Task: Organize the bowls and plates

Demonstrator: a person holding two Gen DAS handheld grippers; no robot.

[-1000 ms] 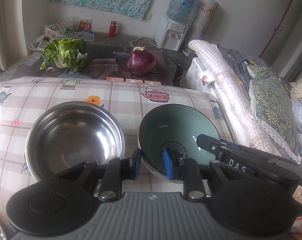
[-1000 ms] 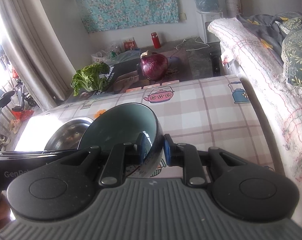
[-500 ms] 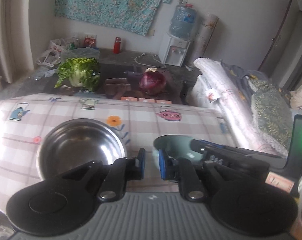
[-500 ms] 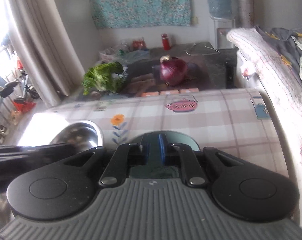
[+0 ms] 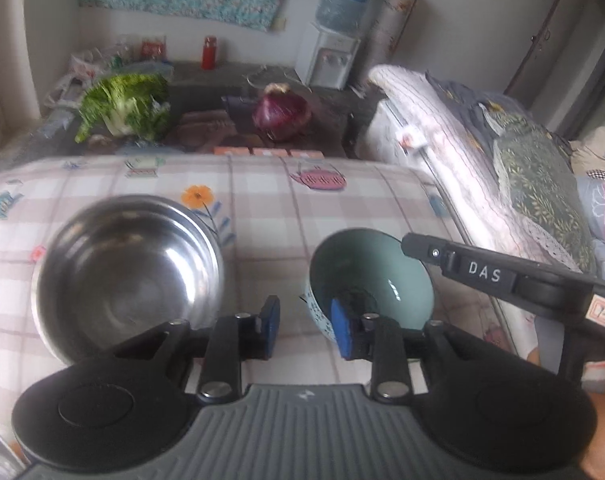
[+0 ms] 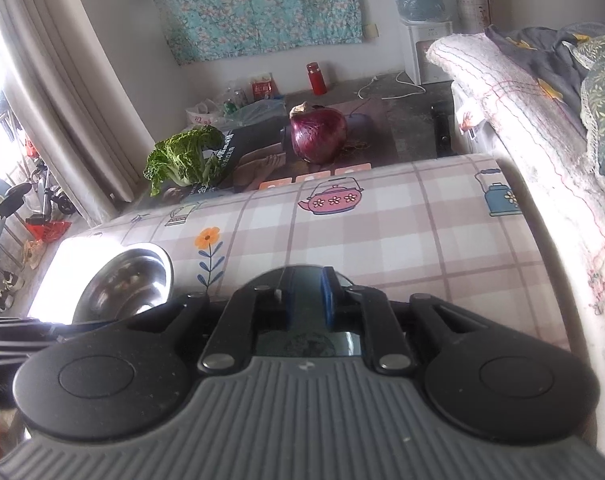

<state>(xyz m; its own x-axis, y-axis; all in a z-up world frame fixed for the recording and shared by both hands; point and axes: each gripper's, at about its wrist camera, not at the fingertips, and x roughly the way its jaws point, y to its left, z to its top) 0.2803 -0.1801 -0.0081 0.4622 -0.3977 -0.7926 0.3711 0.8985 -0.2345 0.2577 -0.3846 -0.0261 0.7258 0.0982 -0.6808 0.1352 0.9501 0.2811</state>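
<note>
A teal ceramic bowl (image 5: 376, 276) sits on the checked tablecloth (image 5: 322, 216), right of a steel bowl (image 5: 128, 270). My left gripper (image 5: 304, 330) is open; its right finger reaches over the teal bowl's near rim and its left finger stands outside. My right gripper (image 6: 307, 300) hangs over the teal bowl (image 6: 314, 342), which shows between and below its fingers; the jaws stand apart and I cannot tell if they touch the bowl. The right gripper's body (image 5: 498, 276) shows over the bowl's right rim in the left wrist view. The steel bowl (image 6: 128, 284) shows at left in the right wrist view.
Past the table's far edge lie a green cabbage (image 5: 124, 106) and a purple cabbage (image 5: 280, 110) on a dark mat. A bed with folded quilts (image 5: 502, 168) runs along the right. A water dispenser (image 5: 330, 48) stands at the back wall.
The teal bowl was tilted and held up by my right gripper; now it rests upright on the cloth. My left gripper's jaws closed, then opened wide at the bowl's near rim.
</note>
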